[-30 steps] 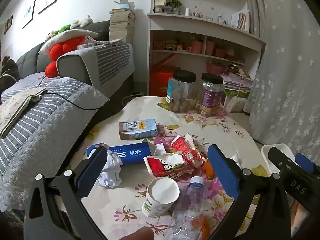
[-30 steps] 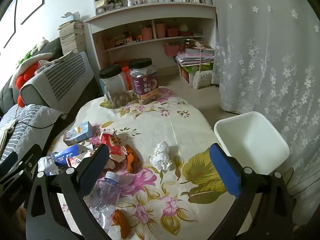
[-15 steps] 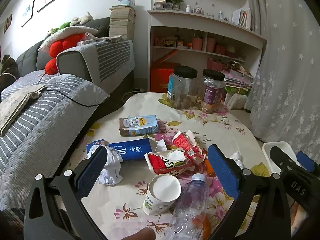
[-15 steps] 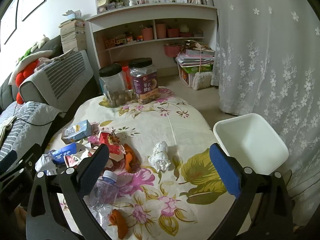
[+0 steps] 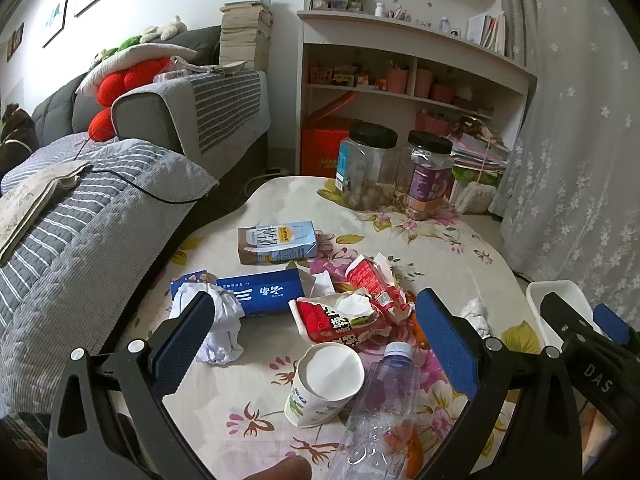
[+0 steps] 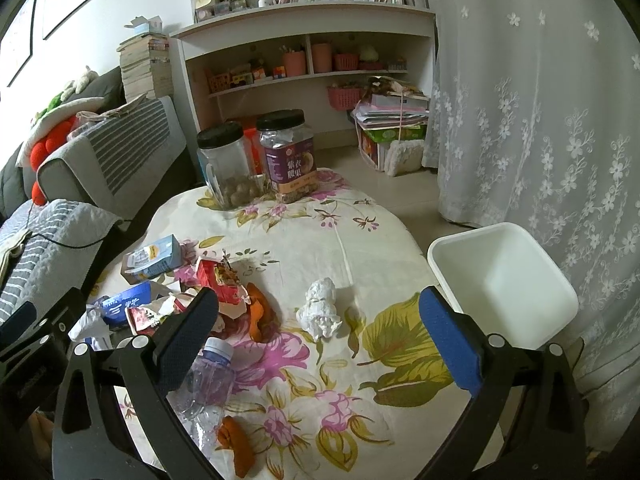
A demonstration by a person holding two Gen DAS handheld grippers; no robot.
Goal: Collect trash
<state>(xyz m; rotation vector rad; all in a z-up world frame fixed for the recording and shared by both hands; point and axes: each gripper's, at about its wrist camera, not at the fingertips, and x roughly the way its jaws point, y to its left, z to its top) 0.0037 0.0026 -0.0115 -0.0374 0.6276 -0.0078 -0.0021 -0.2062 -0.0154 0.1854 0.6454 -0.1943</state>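
Trash lies on a floral-covered table (image 6: 304, 232). In the left wrist view I see a paper cup (image 5: 326, 384) on its side, a crushed clear bottle (image 5: 380, 412), red snack wrappers (image 5: 344, 316), a blue box (image 5: 260, 292), a milk carton (image 5: 276, 242) and crumpled paper (image 5: 220, 328). My left gripper (image 5: 316, 344) is open and empty above the cup. In the right wrist view a crumpled white tissue (image 6: 320, 312) lies mid-table, with orange peel (image 6: 260, 312) and the bottle (image 6: 208, 380) nearby. My right gripper (image 6: 320, 348) is open and empty above the tissue. A white bin (image 6: 504, 280) stands at the table's right edge.
Two black-lidded jars (image 6: 288, 156) stand at the table's far side. A grey striped sofa (image 5: 100, 200) runs along the left. A white shelf unit (image 6: 304, 60) is behind, and a lace curtain (image 6: 540, 120) hangs on the right.
Both grippers have drifted slightly back and up, so the table shows a little lower in each view. Both stay open and empty. The trash has not moved.
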